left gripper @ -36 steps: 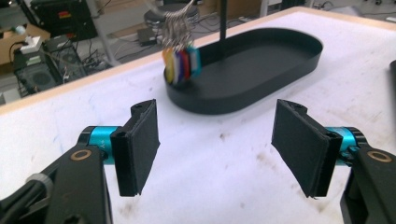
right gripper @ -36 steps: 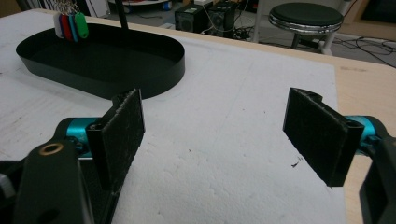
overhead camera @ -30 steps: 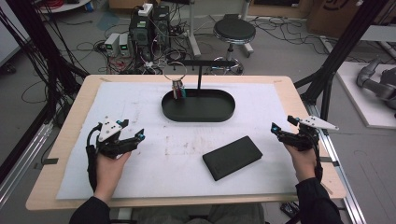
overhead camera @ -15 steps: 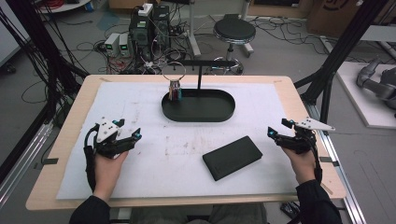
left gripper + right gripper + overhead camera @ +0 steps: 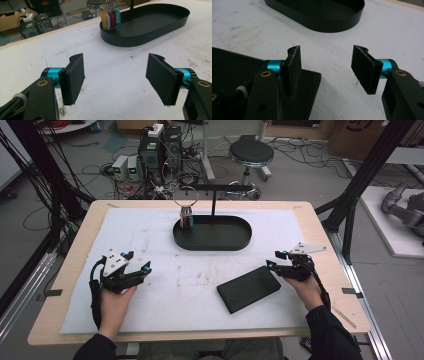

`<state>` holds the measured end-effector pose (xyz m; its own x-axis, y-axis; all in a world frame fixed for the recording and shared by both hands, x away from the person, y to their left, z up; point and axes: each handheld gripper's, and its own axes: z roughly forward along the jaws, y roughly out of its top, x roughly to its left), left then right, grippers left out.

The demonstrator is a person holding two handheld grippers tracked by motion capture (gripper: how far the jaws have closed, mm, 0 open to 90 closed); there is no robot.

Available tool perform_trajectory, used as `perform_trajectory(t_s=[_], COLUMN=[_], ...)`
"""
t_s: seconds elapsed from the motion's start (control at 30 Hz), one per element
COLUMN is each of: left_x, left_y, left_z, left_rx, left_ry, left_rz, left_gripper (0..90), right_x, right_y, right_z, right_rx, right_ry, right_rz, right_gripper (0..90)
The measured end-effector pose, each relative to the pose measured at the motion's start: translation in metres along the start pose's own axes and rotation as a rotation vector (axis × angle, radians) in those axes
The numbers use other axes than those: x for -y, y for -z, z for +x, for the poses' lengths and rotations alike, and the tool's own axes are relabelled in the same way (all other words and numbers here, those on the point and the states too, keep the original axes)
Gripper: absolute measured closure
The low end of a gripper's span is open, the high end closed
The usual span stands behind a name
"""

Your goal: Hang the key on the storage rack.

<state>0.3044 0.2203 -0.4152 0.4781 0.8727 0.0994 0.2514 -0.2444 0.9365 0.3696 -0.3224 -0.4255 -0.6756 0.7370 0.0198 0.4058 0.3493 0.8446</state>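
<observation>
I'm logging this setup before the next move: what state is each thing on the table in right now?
Flat black rectangular case: lying flat on the white mat, closed, not gripped.
Black oval metal tray: upright, its floor bare apart from the post.
Bunch of coloured key tags: hanging over the tray's end.
Left tongs: open, empty.
Right tongs: open, jaws just closing, at the case's corner.

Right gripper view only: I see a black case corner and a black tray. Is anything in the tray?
Observer: Yes, coloured key tags at the left end of the tray, as the high view shows it.
Operator: Where is the left gripper?
Observer: The left gripper is over the white mat, left of the case, jaws open and empty.
Operator: And mine, from above?
Observer: The right gripper is at the case's right end; its jaws have just been closing, with nothing between them.
</observation>
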Motion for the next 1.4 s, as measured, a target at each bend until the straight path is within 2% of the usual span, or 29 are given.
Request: perform_trajectory(t_s=[0.03, 0.17, 0.3, 0.33, 0.37, 0.4, 0.43, 0.5, 0.53, 0.67, 0.83, 0.9, 1.0, 1.13, 1.2, 1.33, 1.4], left_x=[0.000, 0.001, 0.002, 0.003, 0.003, 0.002, 0.002, 0.002, 0.002, 0.000, -0.002, -0.003, -0.004, -0.007, -0.009, -0.013, -0.014], left_y=[0.001, 0.002, 0.002, 0.002, 0.002, 0.002, 0.001, 0.000, -0.001, -0.004, -0.006, -0.008, -0.011, -0.017, -0.022, -0.032, -0.037], left_z=[-0.001, -0.003, -0.005, -0.006, -0.007, -0.007, -0.008, -0.010, -0.011, -0.016, -0.020, -0.022, -0.025, -0.030, -0.036, -0.049, -0.055], left_rx=[-0.001, 0.001, 0.011, 0.011, 0.015, 0.018, 0.021, 0.028, 0.031, 0.046, 0.060, 0.065, 0.078, 0.115, 0.141, 0.194, 0.232], left_ry=[0.001, -0.008, -0.013, -0.014, -0.017, -0.022, -0.025, -0.030, -0.032, -0.038, -0.040, -0.042, -0.042, -0.029, -0.016, -0.022, -0.007], left_rz=[0.000, 0.004, 0.013, 0.013, 0.014, 0.016, 0.015, 0.022, 0.021, 0.023, 0.016, 0.017, 0.017, 0.016, 0.012, 0.020, 0.023], left_gripper=[31.1, 31.1, 31.1, 31.1, 31.1, 31.2, 31.2, 31.1, 31.1, 31.1, 31.2, 31.1, 31.1, 31.1, 31.1, 30.8, 30.8], right_x=[-0.001, -0.001, 0.002, 0.005, 0.005, 0.006, 0.006, 0.008, 0.007, 0.006, 0.002, 0.000, -0.001, -0.003, -0.004, -0.007, -0.007], right_y=[-0.007, -0.013, -0.025, -0.032, -0.032, -0.034, -0.034, -0.034, -0.034, -0.032, -0.026, -0.020, -0.017, -0.009, -0.005, 0.003, 0.009], right_z=[-0.001, -0.003, -0.007, -0.010, -0.010, -0.015, -0.015, -0.018, -0.017, -0.015, -0.010, -0.006, -0.004, 0.001, 0.003, 0.006, 0.008], right_rx=[-0.014, -0.036, -0.066, -0.107, -0.107, -0.138, -0.138, -0.194, -0.229, -0.211, -0.166, -0.140, -0.126, -0.129, -0.127, -0.132, -0.135], right_ry=[-0.007, -0.029, -0.070, -0.116, -0.116, -0.169, -0.169, -0.217, -0.217, -0.200, -0.152, -0.112, -0.094, -0.075, -0.057, -0.038, -0.027], right_rz=[0.018, 0.049, 0.119, 0.164, 0.164, 0.175, 0.175, 0.189, 0.189, 0.196, 0.191, 0.178, 0.165, 0.128, 0.108, 0.059, 0.029], right_gripper=[43.1, 42.5, 39.6, 38.9, 38.9, 39.1, 40.4, 53.4, 61.0, 63.9, 76.0, 80.5, 82.5, 84.4, 84.6, 85.1, 85.3])
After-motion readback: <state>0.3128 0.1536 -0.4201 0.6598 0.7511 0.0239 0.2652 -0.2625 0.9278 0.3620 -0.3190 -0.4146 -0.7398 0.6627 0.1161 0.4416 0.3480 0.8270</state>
